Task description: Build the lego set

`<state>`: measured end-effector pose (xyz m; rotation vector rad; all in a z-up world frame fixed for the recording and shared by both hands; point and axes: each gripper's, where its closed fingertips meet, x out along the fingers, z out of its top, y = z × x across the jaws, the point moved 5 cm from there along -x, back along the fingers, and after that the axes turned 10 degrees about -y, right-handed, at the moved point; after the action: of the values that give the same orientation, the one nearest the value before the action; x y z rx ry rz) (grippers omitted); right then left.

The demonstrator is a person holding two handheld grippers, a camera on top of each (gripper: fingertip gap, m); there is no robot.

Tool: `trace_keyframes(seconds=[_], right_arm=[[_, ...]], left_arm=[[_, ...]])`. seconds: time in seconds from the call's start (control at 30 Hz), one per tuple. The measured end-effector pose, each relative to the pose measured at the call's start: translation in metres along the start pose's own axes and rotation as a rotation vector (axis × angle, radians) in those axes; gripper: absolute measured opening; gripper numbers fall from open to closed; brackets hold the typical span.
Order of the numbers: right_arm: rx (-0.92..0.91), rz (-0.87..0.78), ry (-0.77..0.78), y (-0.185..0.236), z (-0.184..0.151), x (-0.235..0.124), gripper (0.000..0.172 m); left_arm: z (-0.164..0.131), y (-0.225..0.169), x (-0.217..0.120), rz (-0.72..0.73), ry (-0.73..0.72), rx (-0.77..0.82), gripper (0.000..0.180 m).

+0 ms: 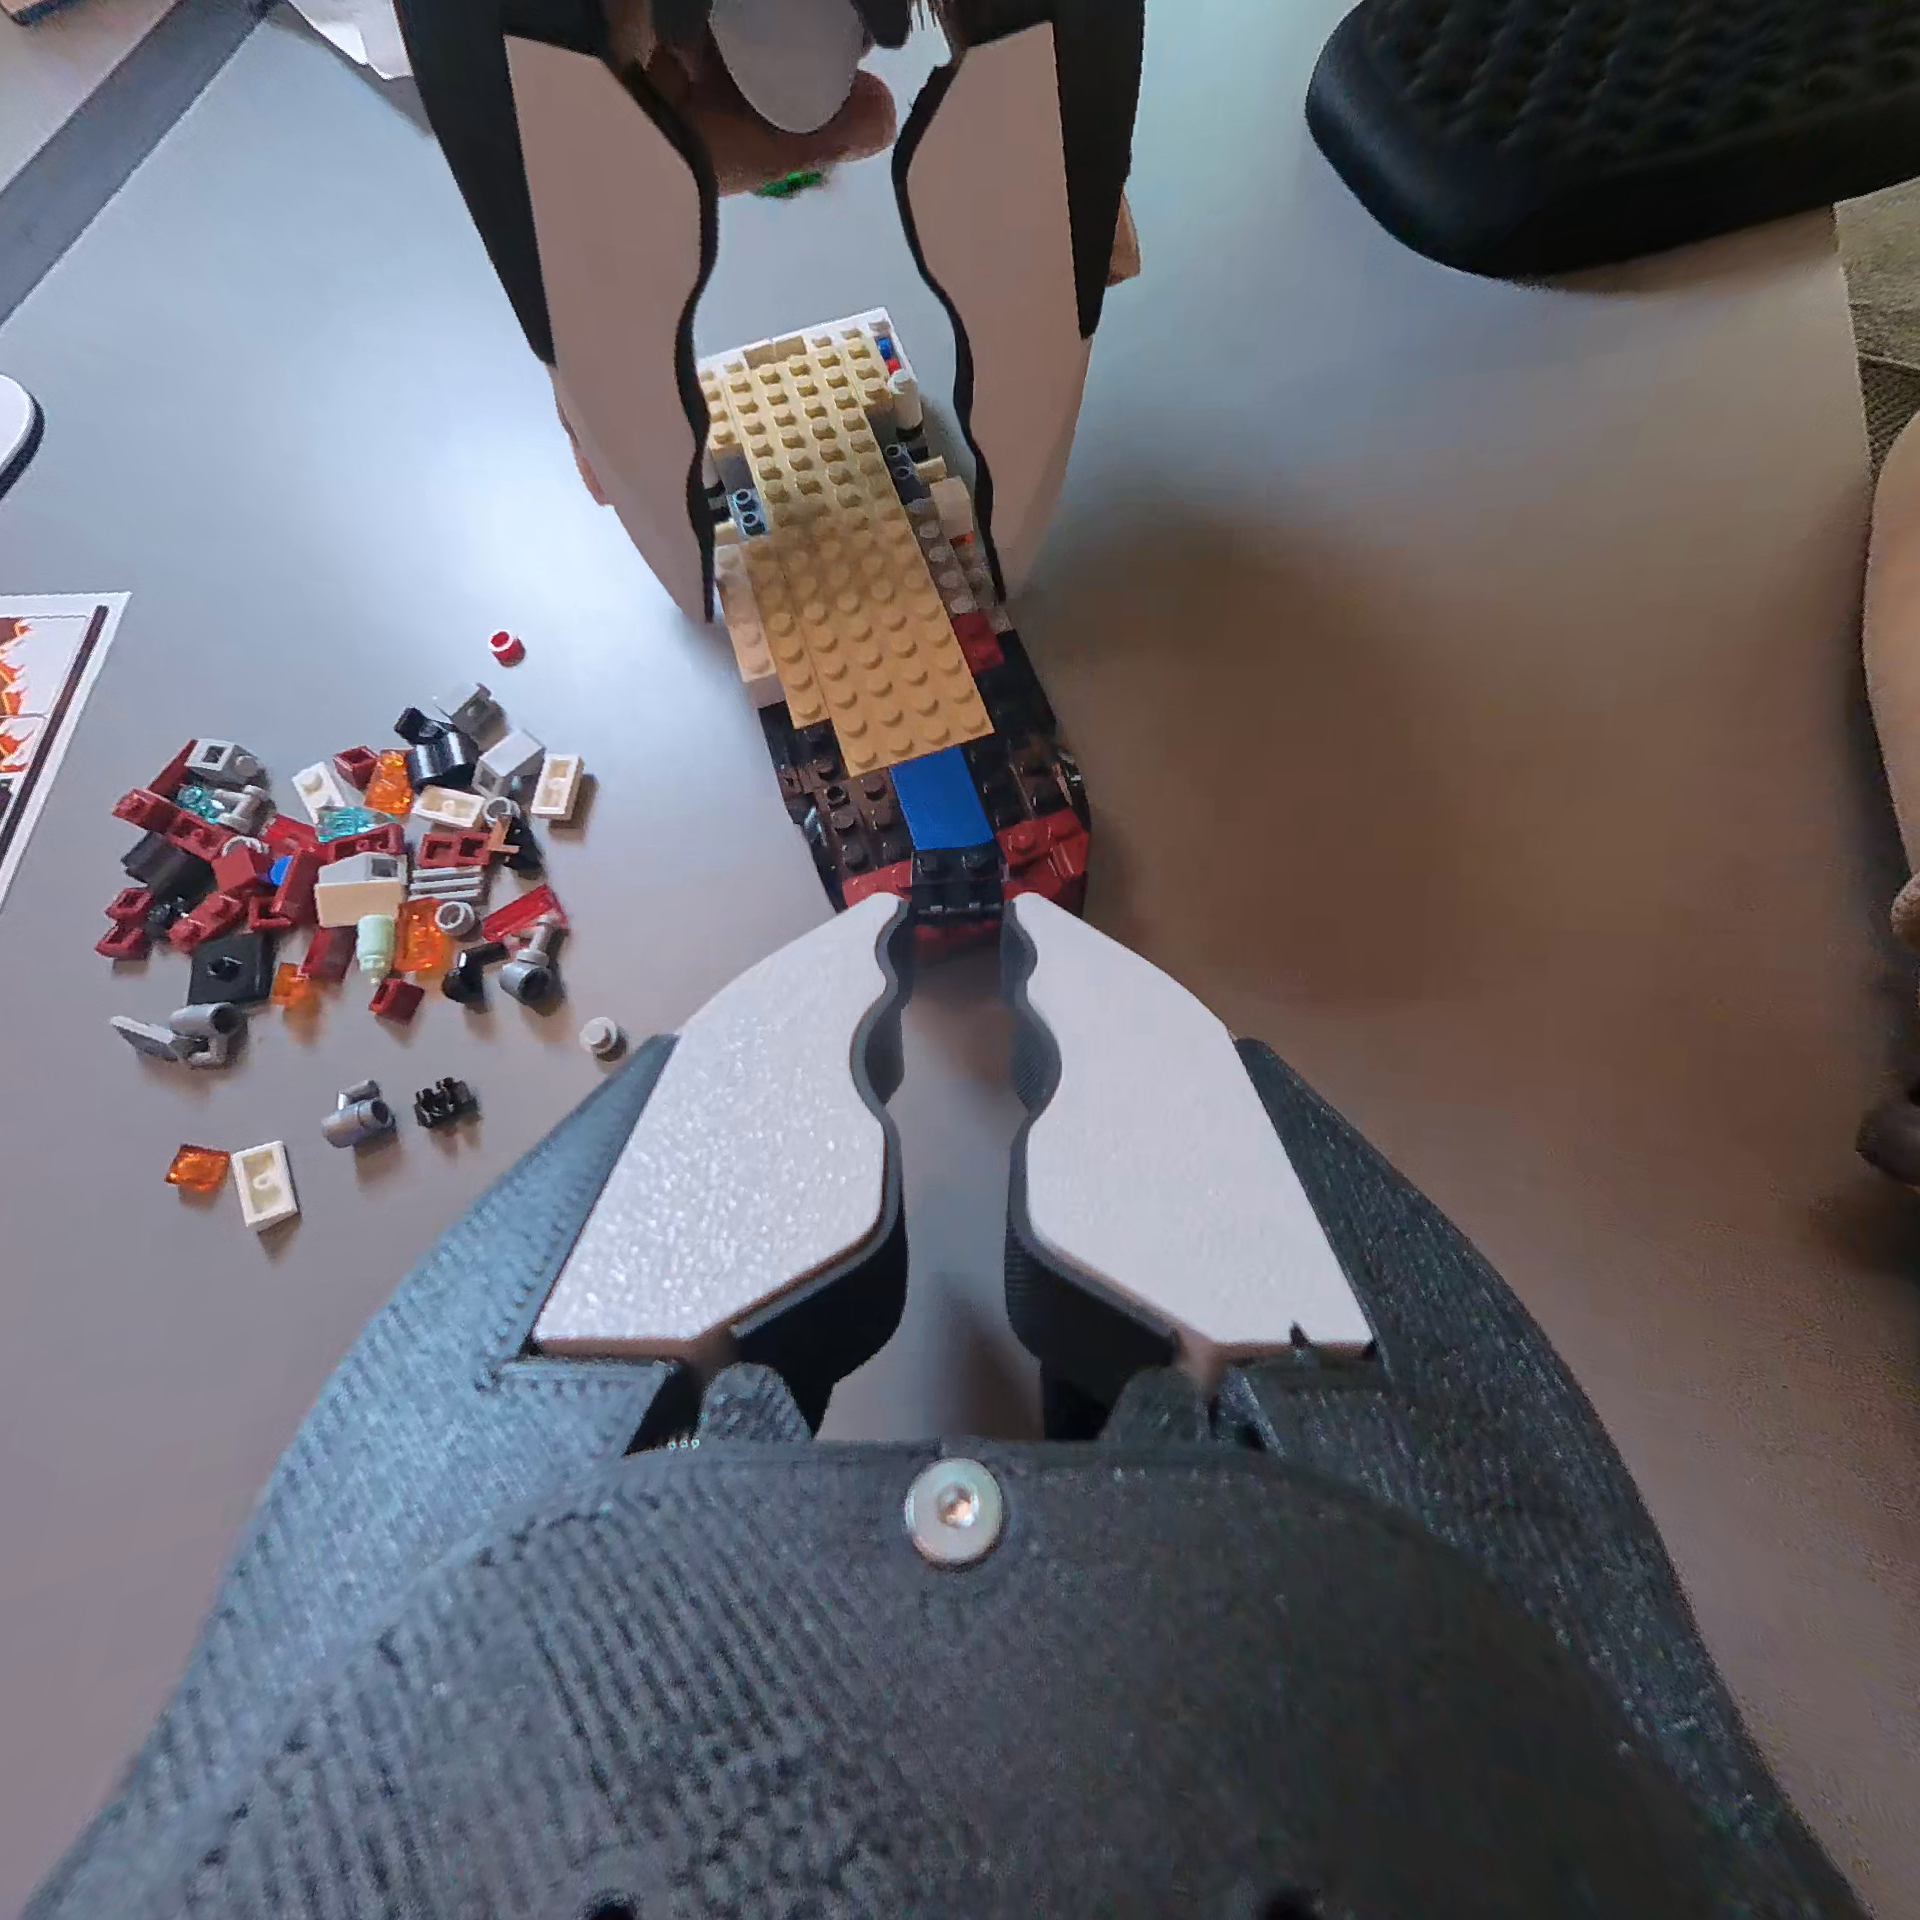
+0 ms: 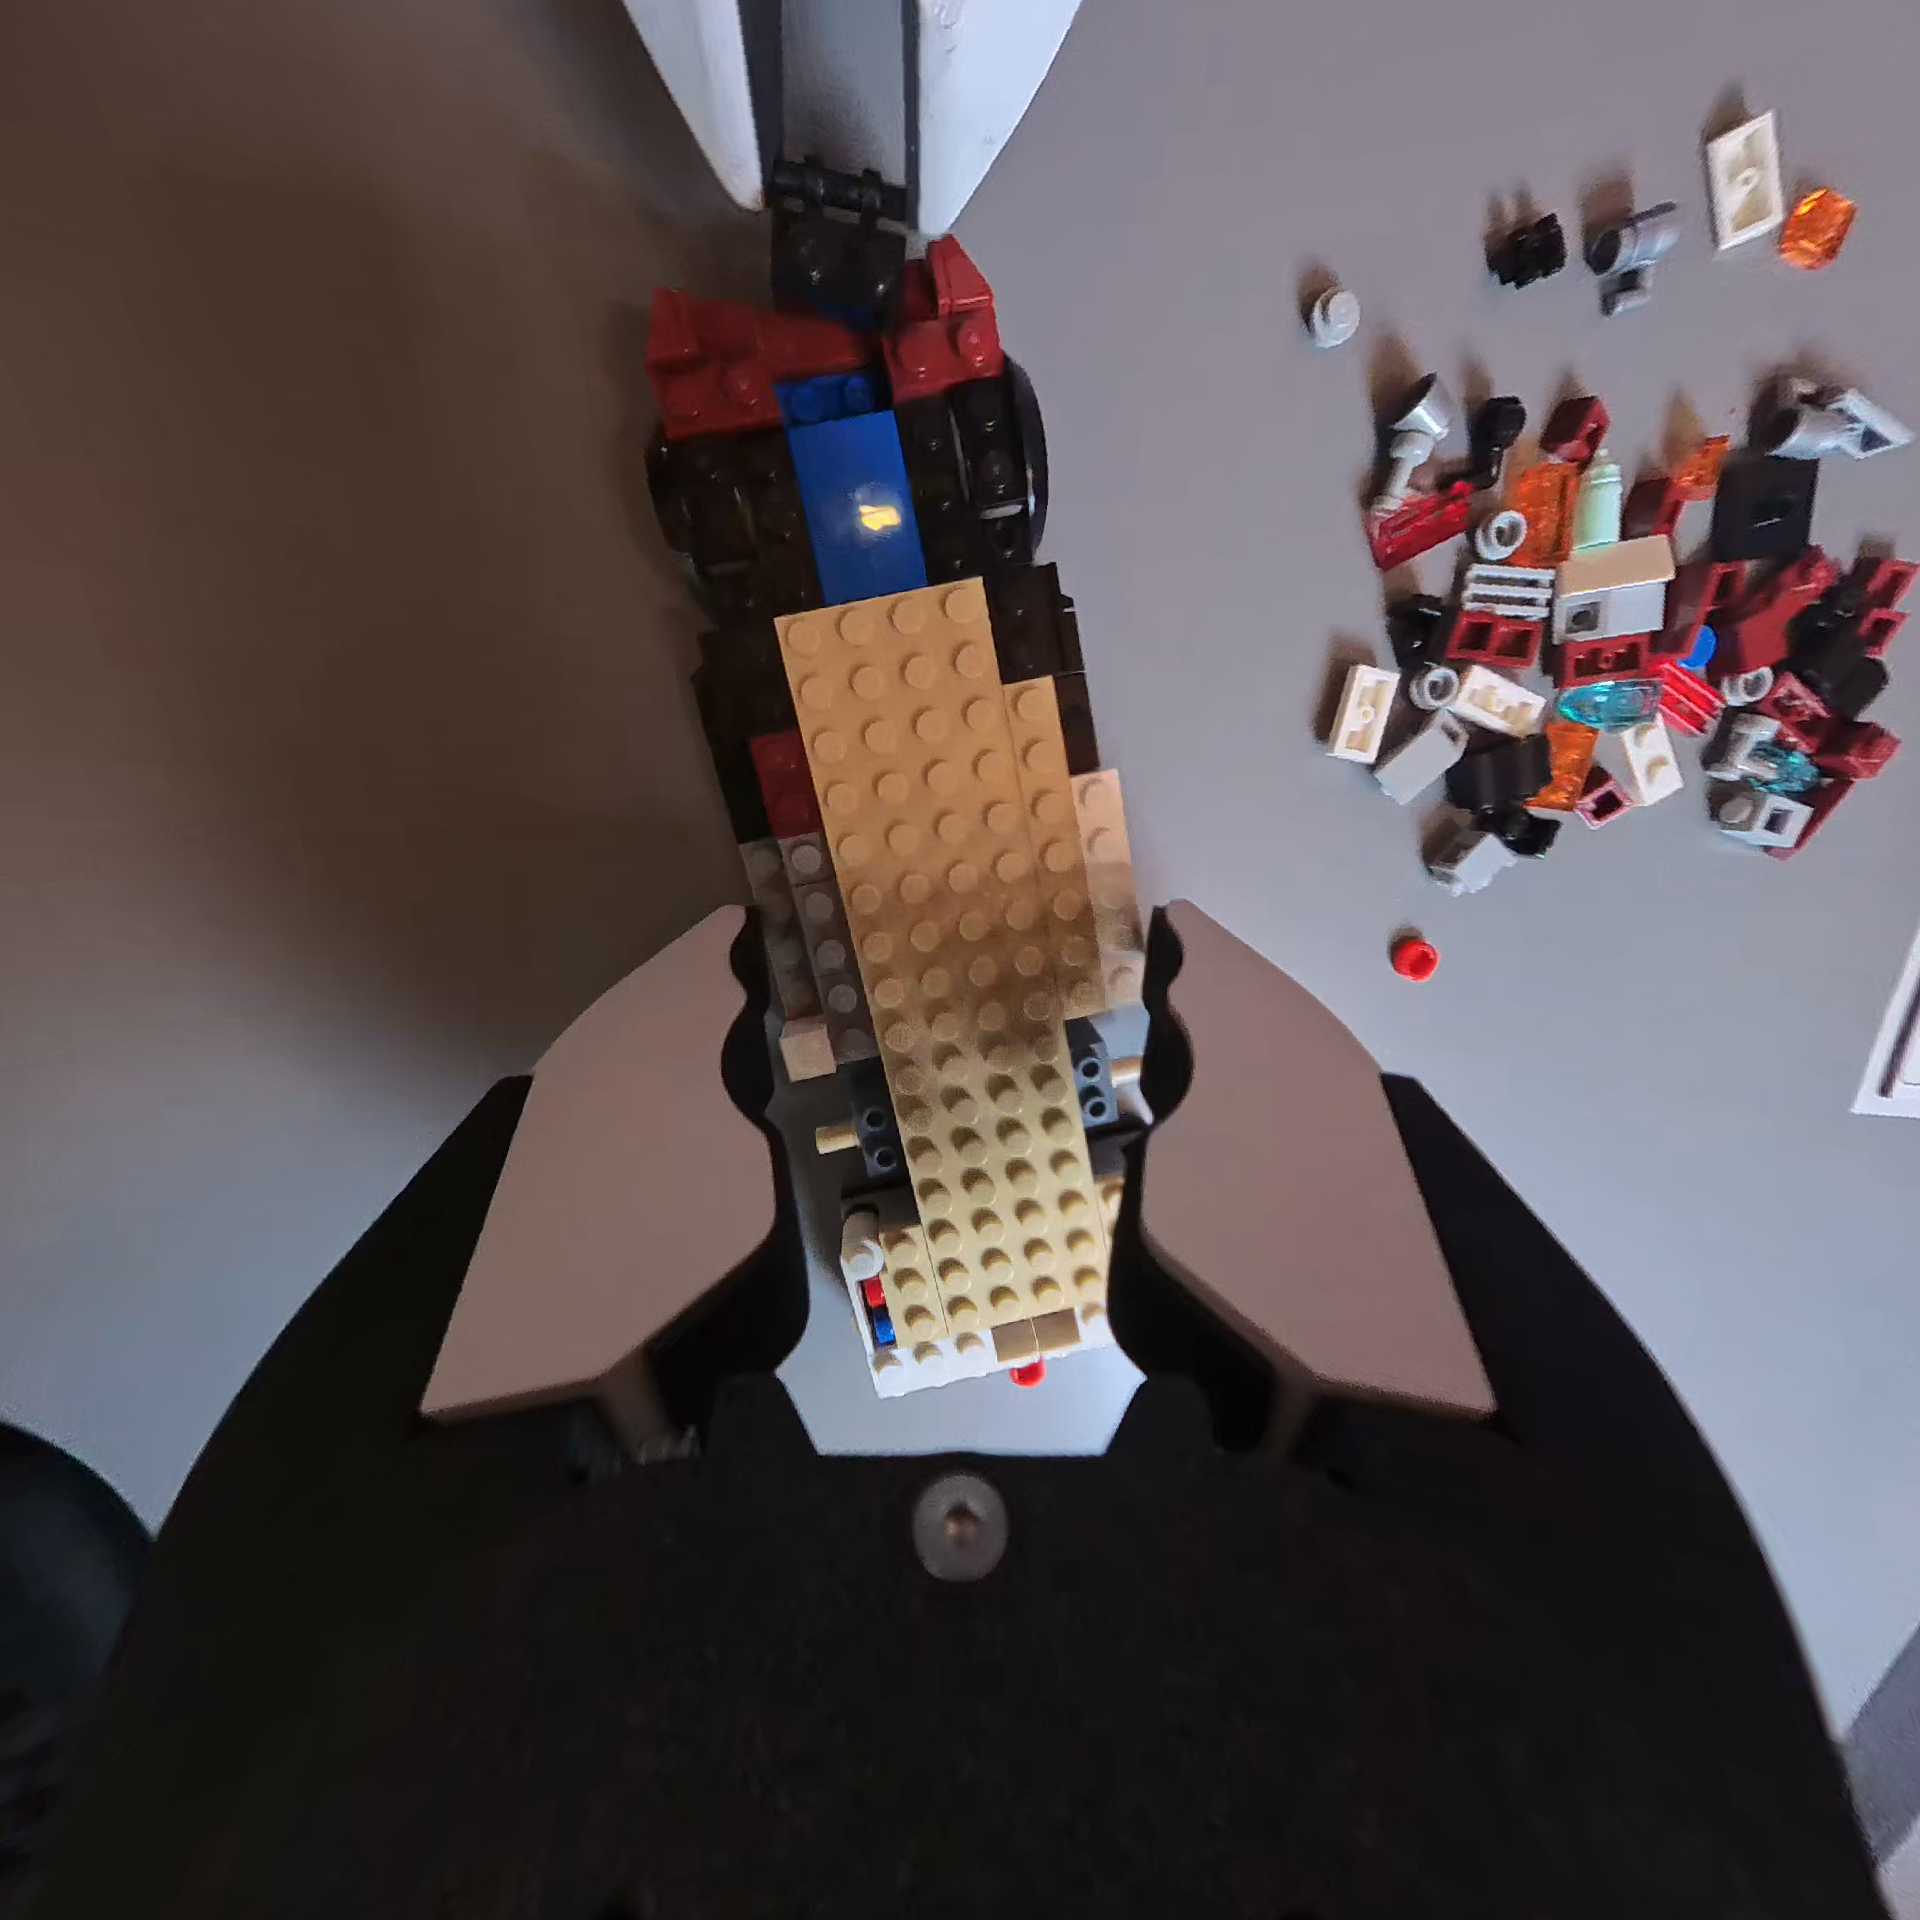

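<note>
The left gripper [image 1: 954,914] is seen nearest in its own view, held low over the grey table [image 1: 1351,831] with its fingers pointed along the brick-built model [image 1: 883,644]. Its jaws are set narrow and closed on the small black brick [image 1: 956,873] at the model's dark red end, both pads pressed against that brick's sides. To the left of this gripper a loose pile of small bricks [image 1: 343,873] is spread — red, black, white, grey and orange pieces — with a few strays lying nearer the gripper. To the right of the model the table is bare and open. Beyond the pile, a printed sheet [image 1: 42,727] lies toward the table's left edge.

Farther along, the model is laid lengthwise between the two grippers, tan plates [image 1: 842,582] on top and a blue tile [image 1: 940,810] near the dark end. At its far end the right gripper [image 2: 951,935] is set facing the left one, jaws wide, a finger on either side of the tan section; a gap is visible between the pads and the model, so nothing is clamped. A black padded chair part [image 1: 1621,125] is seen past the table's far right edge.
</note>
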<state>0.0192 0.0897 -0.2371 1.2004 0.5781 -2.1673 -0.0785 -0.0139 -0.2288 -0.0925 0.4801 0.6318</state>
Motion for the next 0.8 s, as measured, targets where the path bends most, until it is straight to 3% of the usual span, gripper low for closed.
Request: trace_keyframes(seconds=[0.33,0.8], right_arm=[[0.12,-0.039,0.014,0.0068,0.0031,0.0001,0.067],[0.136,-0.052,0.011,0.0076,0.0036,0.0003,0.067]], left_arm=[[-0.0049,0.0016,0.0017,-0.004,0.018,-0.009,0.016],[-0.0027,0.0026,0.0024,-0.014,-0.032,-0.038,0.016]])
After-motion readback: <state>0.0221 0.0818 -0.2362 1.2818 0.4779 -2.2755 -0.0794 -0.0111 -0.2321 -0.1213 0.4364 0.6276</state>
